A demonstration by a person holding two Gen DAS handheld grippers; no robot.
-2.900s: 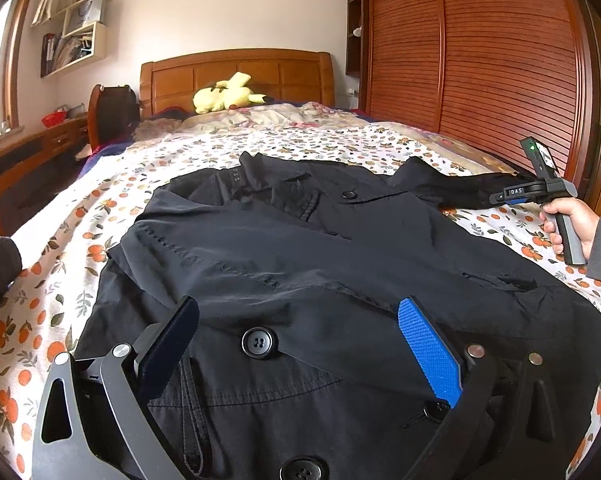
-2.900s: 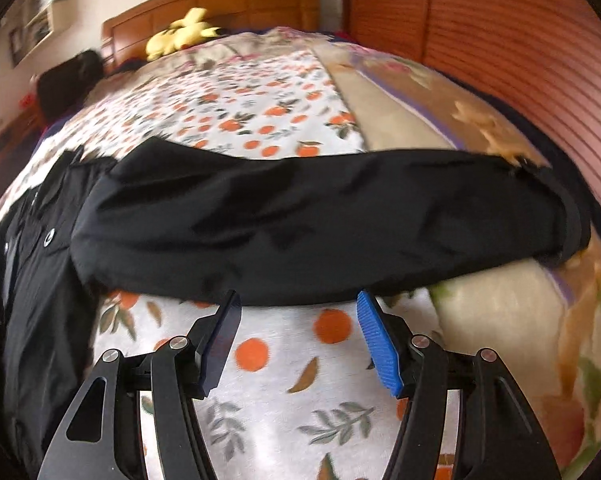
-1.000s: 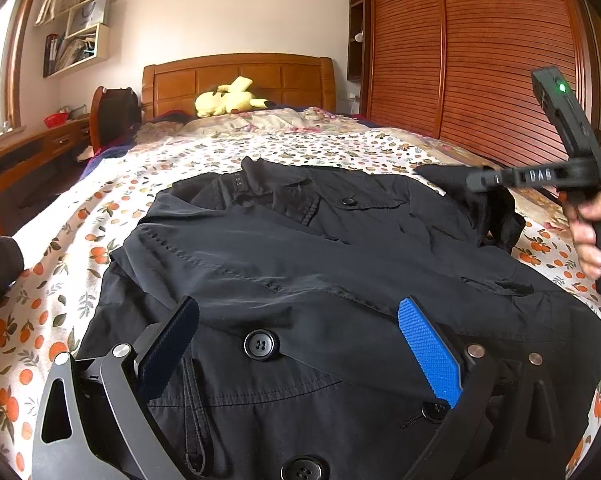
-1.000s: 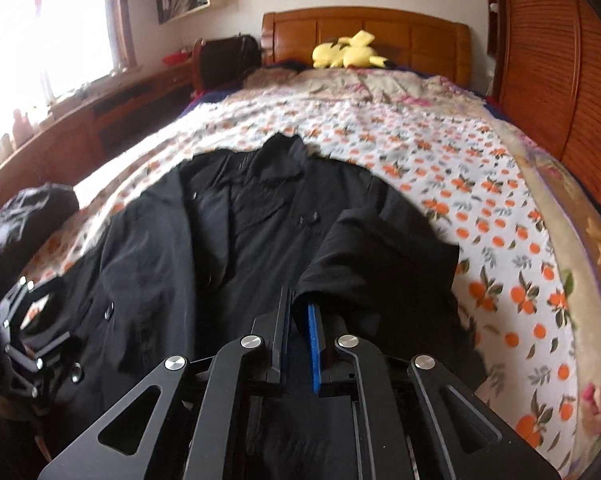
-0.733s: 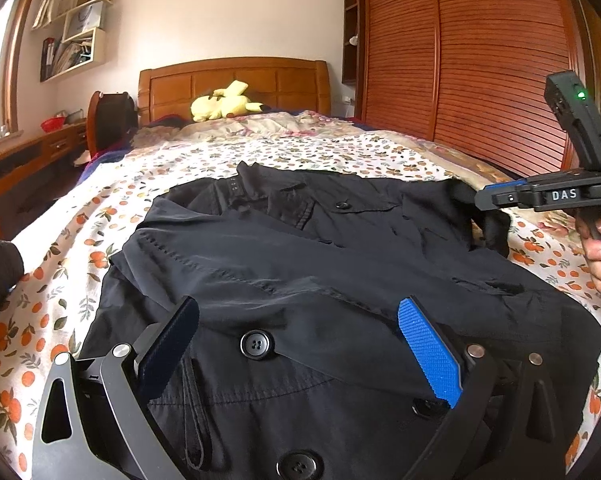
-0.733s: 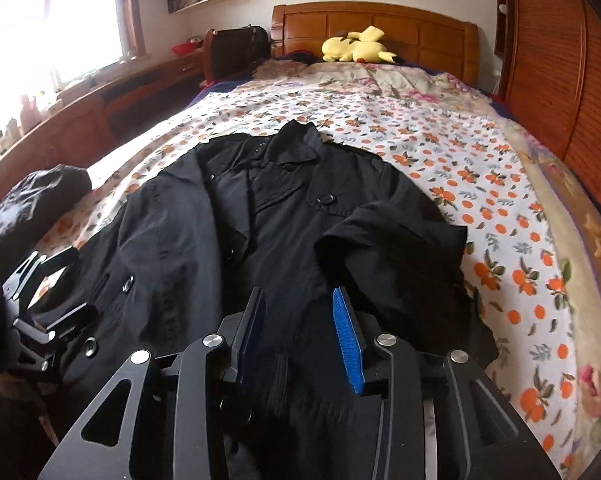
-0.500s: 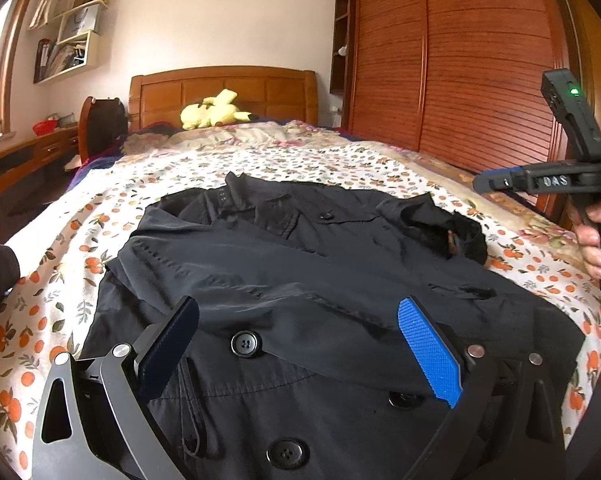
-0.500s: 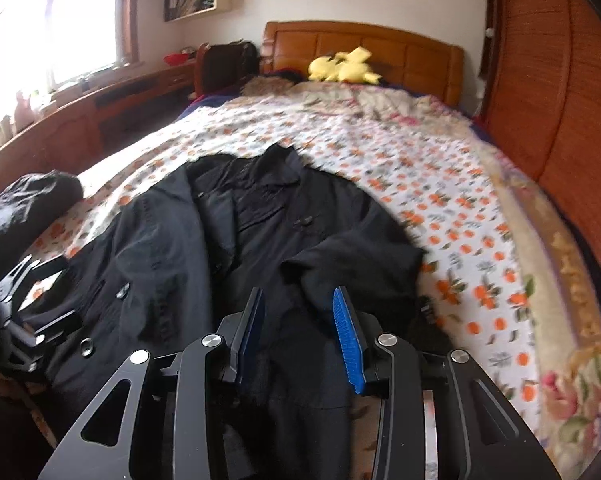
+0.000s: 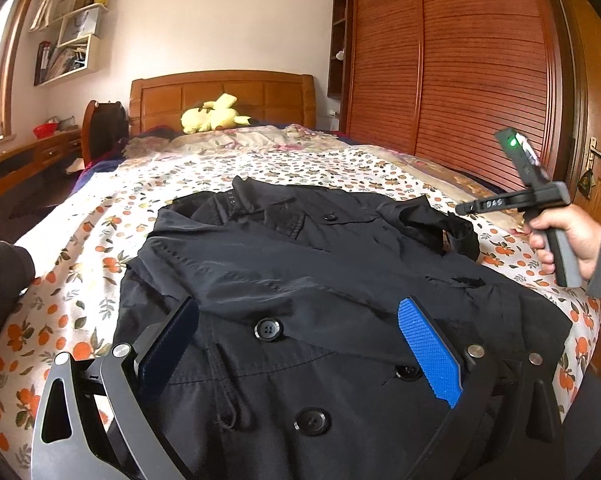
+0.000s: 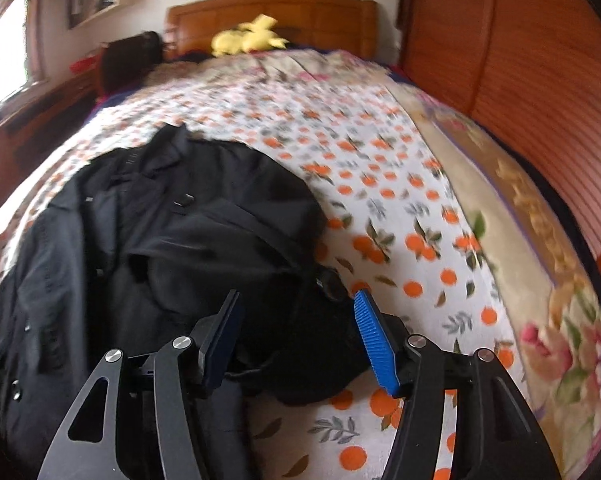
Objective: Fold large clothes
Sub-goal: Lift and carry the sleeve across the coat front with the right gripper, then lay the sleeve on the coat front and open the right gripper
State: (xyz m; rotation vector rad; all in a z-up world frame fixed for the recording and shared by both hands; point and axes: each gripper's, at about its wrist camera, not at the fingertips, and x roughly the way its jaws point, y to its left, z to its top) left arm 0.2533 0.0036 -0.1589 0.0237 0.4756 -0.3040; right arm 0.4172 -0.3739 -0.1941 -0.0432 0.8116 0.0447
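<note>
Bed point(image 9: 112, 200) with orange-print sheet carried black coat point(image 9: 300, 264) spread flat; yellow plush toy point(image 9: 212, 118) near headboard.

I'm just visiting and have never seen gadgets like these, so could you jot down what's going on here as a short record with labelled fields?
Place: bed with an orange-print sheet, wooden headboard
Garment: black coat lying front up, buttons showing
Sleeve: the coat's right-side sleeve lies folded in over the body
Left gripper: open, over the coat's lower front, holding nothing
Right gripper: open, over the coat's right edge, holding nothing
Also seen: yellow plush toy by the headboard
Picture quality: right wrist view is blurred
</note>
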